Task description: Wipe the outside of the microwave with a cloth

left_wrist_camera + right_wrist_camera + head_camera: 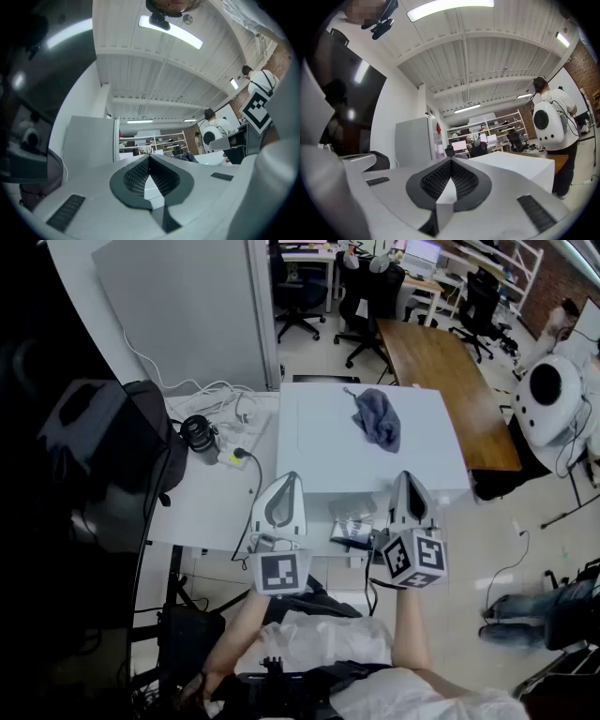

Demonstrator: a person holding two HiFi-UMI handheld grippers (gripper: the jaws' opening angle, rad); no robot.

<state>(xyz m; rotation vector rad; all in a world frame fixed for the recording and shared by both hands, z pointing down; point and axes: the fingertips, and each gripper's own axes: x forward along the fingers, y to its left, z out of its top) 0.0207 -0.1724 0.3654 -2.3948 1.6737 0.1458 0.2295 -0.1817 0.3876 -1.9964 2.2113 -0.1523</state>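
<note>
A white microwave (319, 442) stands on a white table (202, 502), seen from above in the head view. On its top, toward the back right, a crumpled grey cloth (378, 418) lies loose. My left gripper (292, 477) and right gripper (405, 476) hover side by side at the microwave's near edge, both pointing away from me. Each is shut with nothing between its jaws. The left gripper view shows its tips (150, 156) meeting, with the cloth (187, 157) beyond to the right. In the right gripper view, the closed tips (451, 160) sit left of the microwave (515, 164).
A power strip with white cables (230, 413) and a black round object (199, 437) lie left of the microwave. A dark bag (141, 442) sits at the table's left end. A wooden table (441, 381) stands at right, and a person with a white backpack (553, 395) beyond.
</note>
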